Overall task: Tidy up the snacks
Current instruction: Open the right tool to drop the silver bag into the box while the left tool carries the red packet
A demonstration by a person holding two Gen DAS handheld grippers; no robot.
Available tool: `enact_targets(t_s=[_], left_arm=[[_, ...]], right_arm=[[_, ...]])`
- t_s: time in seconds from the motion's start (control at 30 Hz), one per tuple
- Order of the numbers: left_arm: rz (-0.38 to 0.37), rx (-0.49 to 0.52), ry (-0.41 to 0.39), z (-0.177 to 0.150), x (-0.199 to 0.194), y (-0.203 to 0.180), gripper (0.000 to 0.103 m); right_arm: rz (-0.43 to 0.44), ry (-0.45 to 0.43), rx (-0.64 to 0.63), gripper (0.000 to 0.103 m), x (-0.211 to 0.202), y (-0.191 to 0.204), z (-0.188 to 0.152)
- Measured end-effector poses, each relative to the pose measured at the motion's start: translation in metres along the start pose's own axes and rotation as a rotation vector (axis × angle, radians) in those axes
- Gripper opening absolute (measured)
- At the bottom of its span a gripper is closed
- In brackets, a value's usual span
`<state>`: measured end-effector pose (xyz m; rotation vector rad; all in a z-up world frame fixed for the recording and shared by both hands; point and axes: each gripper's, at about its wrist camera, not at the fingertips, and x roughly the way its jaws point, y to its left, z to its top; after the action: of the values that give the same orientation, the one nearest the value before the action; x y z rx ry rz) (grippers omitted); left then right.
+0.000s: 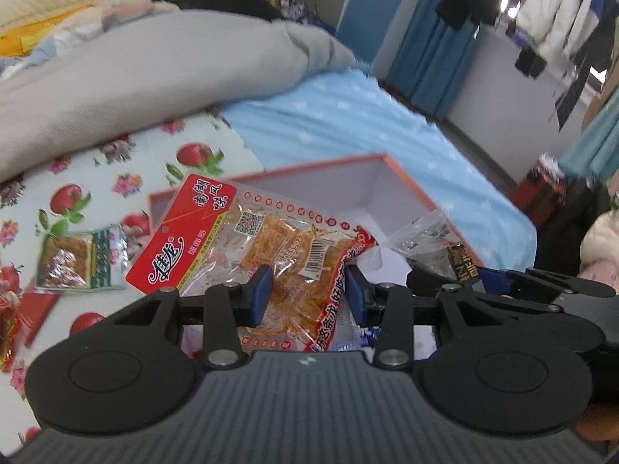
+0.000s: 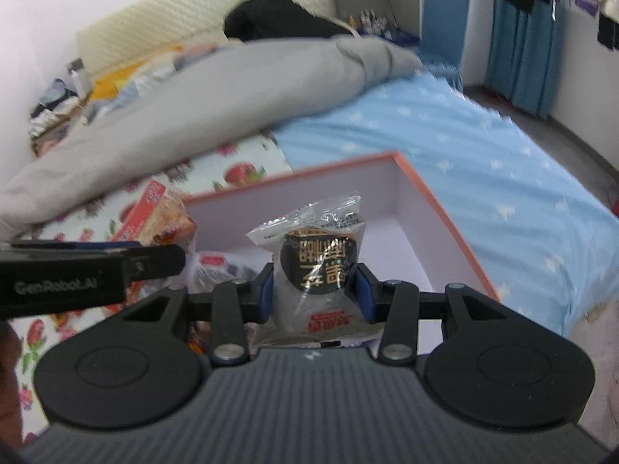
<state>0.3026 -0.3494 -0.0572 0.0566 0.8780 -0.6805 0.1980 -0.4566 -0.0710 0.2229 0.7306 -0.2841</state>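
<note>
- Delivery is the step in hand: both grippers are carrying snacks over the orange-rimmed box point(image 1: 402, 178), which is sitting on the bed.
- The left gripper point(image 1: 307, 294) is clenching a red-labelled packet of orange strips point(image 1: 267, 239), its blue pads pressing either side; the packet is hanging across the box's rim at about nine o'clock.
- The right gripper point(image 2: 315, 294) is gripping a clear packet with a round black label point(image 2: 317, 263), held upright above the white interior of the box.
- A green-edged packet point(image 1: 81, 257) is lying on the tomato-print cloth point(image 1: 127, 162), at nine o'clock from the box, apparently awaiting its turn.
- Next, I judge, each packet needs lowering inside the walls before the jaws are released.
</note>
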Motion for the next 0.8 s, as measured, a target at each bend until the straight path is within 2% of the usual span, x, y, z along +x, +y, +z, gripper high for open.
enact_targets(t_s=[0.2, 0.43, 0.5, 0.57, 0.63, 0.8], left_arm=[[0.001, -0.006, 0.075, -0.011, 0.026, 0.007, 0.047], [-0.003, -0.003, 0.096, -0.013, 0.021, 0.01, 0.049], [0.009, 0.002, 0.081, -0.012, 0.015, 0.008, 0.054], [0.026, 0.003, 0.057, -0.009, 0.007, 0.008, 0.063], [0.028, 0.002, 0.03, -0.008, -0.004, 0.009, 0.064], [0.03, 0.007, -0.02, -0.004, -0.035, 0.01, 0.064]], right_arm=[[-0.007, 0.071, 0.03, 0.046, 0.019, -0.011, -0.017], [-0.003, 0.075, 0.061, 0.048, 0.017, -0.013, -0.015], [-0.008, 0.072, 0.067, 0.048, 0.014, -0.013, -0.012], [-0.004, 0.054, 0.07, 0.055, 0.008, -0.013, -0.01], [-0.01, 0.032, 0.066, 0.059, 0.001, -0.013, -0.007], [0.0, -0.04, 0.073, 0.059, -0.027, -0.009, 0.001]])
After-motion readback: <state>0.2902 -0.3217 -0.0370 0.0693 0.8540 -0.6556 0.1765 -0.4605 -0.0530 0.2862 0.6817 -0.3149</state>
